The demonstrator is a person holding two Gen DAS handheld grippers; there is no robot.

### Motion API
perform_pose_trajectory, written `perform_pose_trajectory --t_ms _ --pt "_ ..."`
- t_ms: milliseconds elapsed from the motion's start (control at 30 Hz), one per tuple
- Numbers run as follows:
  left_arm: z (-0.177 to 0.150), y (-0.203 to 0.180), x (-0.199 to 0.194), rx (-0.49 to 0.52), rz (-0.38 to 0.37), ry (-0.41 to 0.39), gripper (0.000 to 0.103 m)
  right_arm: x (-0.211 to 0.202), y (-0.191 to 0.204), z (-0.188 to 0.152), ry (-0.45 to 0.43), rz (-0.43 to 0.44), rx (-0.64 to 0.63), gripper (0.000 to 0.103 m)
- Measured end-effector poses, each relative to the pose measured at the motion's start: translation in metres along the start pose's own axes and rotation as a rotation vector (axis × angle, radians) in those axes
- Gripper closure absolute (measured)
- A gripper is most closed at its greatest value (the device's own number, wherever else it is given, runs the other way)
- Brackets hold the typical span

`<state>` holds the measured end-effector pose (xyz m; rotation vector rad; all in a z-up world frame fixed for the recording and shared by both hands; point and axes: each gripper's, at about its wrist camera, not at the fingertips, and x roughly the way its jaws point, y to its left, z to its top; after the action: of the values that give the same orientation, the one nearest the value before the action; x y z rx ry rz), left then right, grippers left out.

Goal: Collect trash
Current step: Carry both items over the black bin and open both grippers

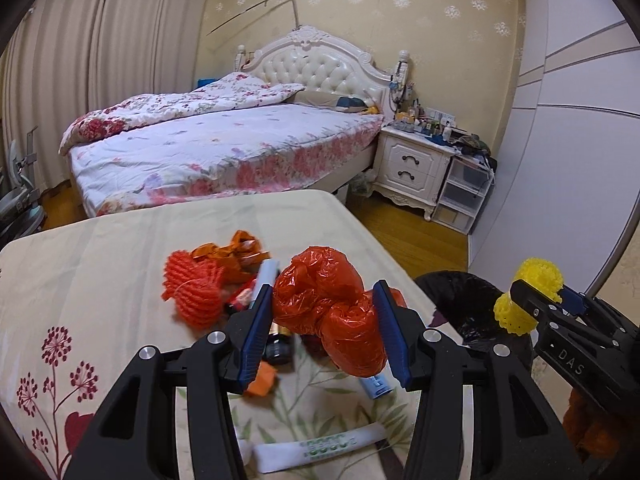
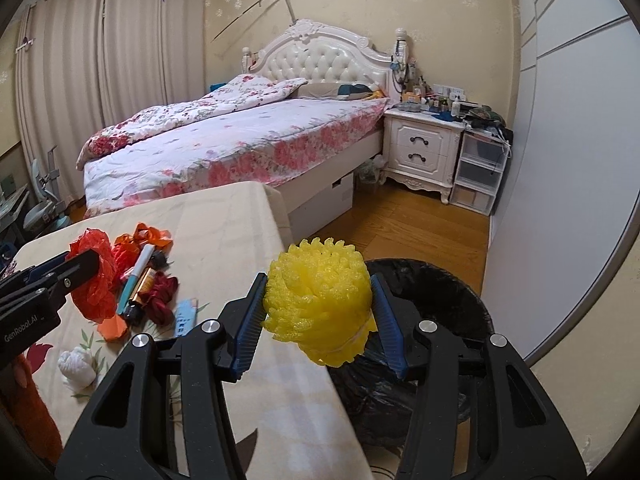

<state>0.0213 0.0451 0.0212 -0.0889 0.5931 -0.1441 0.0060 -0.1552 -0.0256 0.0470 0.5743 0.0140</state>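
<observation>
My left gripper (image 1: 326, 328) is shut on a crumpled red plastic bag (image 1: 328, 304), lifted a little above the table. From the right wrist view the same bag (image 2: 94, 280) shows at the left gripper (image 2: 86, 266). My right gripper (image 2: 320, 316) is shut on a yellow foam net (image 2: 320, 300), held over the rim of a black-lined trash bin (image 2: 432, 304). In the left wrist view the yellow net (image 1: 528, 296) and the right gripper (image 1: 538, 296) hang beside the bin (image 1: 460, 300). An orange foam net (image 1: 192, 292) and an orange ribbon (image 1: 236, 254) lie on the table.
A floral tablecloth (image 1: 100, 280) covers the table. Loose on it are a light-blue tube (image 2: 138, 278), a dark bottle (image 1: 278, 344), dark red scraps (image 2: 162, 296), a white foam net (image 2: 78, 368) and a white label strip (image 1: 320, 448). Bed (image 1: 224, 144), nightstand (image 1: 412, 168) and wardrobe (image 1: 560, 120) stand beyond.
</observation>
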Motion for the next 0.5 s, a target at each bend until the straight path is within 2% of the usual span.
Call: perform_pose_trajectory --t_ms 133,333,500 --pt "0.004 -0.034 0.014 0.068 -0.043 -0.022 0.053 0.007 -0.021 0.002 -0.027 -0.055 0.022 0.053" --pt "0.007 -0.066 0.044 0.111 -0.092 -0.021 0.053 0.024 -0.047 0.007 -0.032 -0.084 0.071 0.053" --pt "0.010 -0.084 0.075 0.136 -0.121 0.021 0.053 0.039 -0.062 0.003 -0.019 -0.117 0.077 0.053"
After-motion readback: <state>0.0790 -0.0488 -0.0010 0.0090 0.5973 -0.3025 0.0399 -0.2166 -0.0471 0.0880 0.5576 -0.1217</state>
